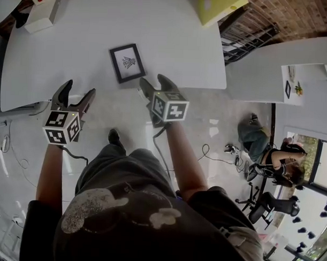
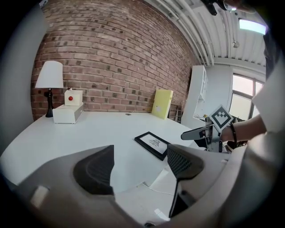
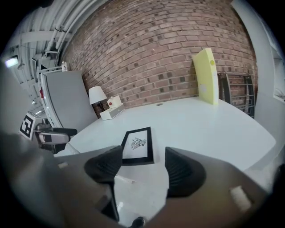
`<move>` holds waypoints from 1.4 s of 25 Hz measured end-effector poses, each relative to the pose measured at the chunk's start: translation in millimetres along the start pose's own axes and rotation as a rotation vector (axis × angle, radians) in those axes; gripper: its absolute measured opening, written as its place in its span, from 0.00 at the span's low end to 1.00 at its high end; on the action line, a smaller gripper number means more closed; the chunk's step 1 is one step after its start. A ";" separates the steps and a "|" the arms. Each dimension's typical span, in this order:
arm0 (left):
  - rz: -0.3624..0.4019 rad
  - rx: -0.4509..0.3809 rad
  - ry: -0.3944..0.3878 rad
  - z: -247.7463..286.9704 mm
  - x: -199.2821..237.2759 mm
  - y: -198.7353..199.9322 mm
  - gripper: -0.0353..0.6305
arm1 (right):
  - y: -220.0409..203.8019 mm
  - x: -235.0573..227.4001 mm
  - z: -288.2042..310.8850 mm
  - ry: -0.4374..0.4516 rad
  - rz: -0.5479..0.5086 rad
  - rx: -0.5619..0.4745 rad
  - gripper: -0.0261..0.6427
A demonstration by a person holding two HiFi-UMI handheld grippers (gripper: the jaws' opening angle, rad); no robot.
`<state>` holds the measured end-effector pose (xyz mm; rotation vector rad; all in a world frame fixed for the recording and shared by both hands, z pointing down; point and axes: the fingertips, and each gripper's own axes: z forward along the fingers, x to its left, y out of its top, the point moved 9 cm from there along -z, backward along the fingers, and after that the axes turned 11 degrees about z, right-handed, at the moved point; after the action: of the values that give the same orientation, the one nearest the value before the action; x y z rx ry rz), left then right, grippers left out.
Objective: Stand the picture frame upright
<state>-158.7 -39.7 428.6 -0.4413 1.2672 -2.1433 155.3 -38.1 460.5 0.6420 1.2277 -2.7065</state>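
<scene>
We stand at the near edge of a broad white table, with the picture frame lying flat on it, face up, close to that edge. It is a black frame around a small dark drawing on white, turned slightly askew to the table's rim.

Our right gripper hangs just short of the frame, jaws wide apart and nothing between them. Its own view looks straight over the frame. Our left gripper is further to the left, off the table and over the grey floor, also spread wide and empty.

At the far left of the table sit a white box with a red button and a small lamp with a white shade. A yellow board leans up at the far right. Behind it all runs a red brick wall, with white ducts along the ceiling. A second white table stands to the right, and beyond it a person sits low near a window.
</scene>
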 end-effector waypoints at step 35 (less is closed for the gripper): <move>-0.049 0.056 0.177 51.8 0.9 37.4 0.60 | 54.0 -18.4 121.7 0.087 -0.309 0.373 0.16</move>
<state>-118.3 -88.7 421.3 -0.2664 1.2992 -2.2955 145.3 -165.6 501.9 0.6603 0.9062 -3.2407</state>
